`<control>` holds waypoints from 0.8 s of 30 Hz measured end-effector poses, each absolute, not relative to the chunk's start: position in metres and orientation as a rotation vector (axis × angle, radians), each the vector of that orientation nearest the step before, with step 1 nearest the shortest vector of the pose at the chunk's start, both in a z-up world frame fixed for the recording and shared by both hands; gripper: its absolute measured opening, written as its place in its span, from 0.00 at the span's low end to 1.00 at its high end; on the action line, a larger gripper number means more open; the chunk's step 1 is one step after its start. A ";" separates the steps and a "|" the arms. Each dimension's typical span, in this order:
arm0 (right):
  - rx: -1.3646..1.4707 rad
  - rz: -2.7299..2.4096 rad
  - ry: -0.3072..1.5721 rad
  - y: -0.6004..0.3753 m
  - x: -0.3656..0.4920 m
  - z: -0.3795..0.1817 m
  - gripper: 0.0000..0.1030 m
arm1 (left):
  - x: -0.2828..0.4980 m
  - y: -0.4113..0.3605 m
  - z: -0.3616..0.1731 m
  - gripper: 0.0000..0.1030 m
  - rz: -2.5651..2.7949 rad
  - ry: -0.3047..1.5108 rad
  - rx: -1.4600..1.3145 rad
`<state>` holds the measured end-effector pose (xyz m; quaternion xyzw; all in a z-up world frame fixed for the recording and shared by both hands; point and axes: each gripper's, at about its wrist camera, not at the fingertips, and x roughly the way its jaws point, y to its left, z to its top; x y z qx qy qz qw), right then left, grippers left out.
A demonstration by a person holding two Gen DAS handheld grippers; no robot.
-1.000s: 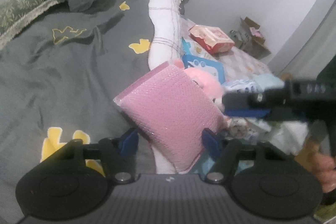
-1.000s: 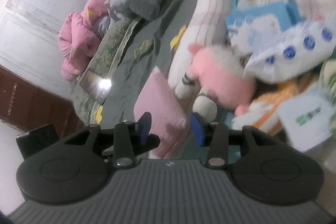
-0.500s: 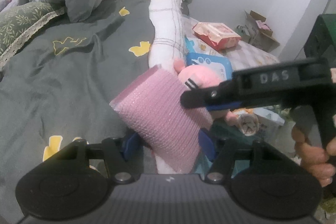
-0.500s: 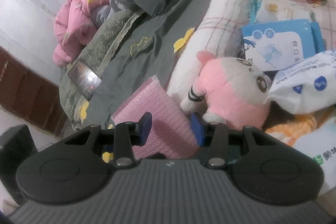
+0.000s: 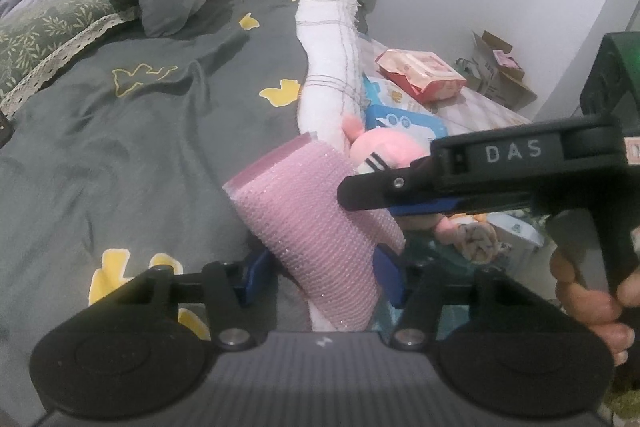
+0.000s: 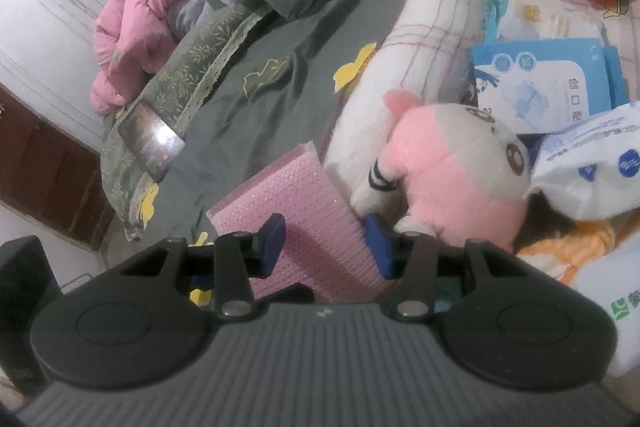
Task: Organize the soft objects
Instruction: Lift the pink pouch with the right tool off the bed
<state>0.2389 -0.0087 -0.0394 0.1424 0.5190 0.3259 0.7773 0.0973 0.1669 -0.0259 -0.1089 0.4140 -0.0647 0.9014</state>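
The pink bubble-wrap pad point(image 5: 320, 227) stands between the blue pads of the left gripper point(image 5: 320, 275), which pinches its lower end; those jaws have just been closing, and the pad bows into a curve. The right gripper point(image 6: 324, 243) comes in from the right and straddles the same pad. Its jaws have just been opening; whether they press on the pad I cannot tell. Just beyond the right gripper's far pad lies the pink plush toy point(image 6: 452, 171), touching the pad's edge, against the white rolled blanket point(image 5: 332, 39) on the bed point(image 5: 140, 131).

Risks, as I judge them: the pad is limp and slick, so if the left lets go before the right has a firm bite it will slump onto the bed. The right gripper's outer pad could also snag the plush's leg and drag it along.

Compared with a second ago, the pad was flatter and the left jaws wider; the right gripper was back at the edge of the left view, and has since moved in over the pad
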 end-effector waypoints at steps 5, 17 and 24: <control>0.364 0.683 1.132 -0.016 0.241 -0.040 0.45 | 0.094 0.167 -0.024 0.51 -0.140 0.845 -0.215; 0.353 0.722 1.123 -0.007 0.225 -0.036 0.51 | 0.085 0.174 -0.017 0.49 -0.138 0.841 -0.229; 0.355 0.730 1.123 -0.015 0.212 -0.022 0.47 | 0.075 0.171 -0.004 0.50 -0.142 0.805 -0.217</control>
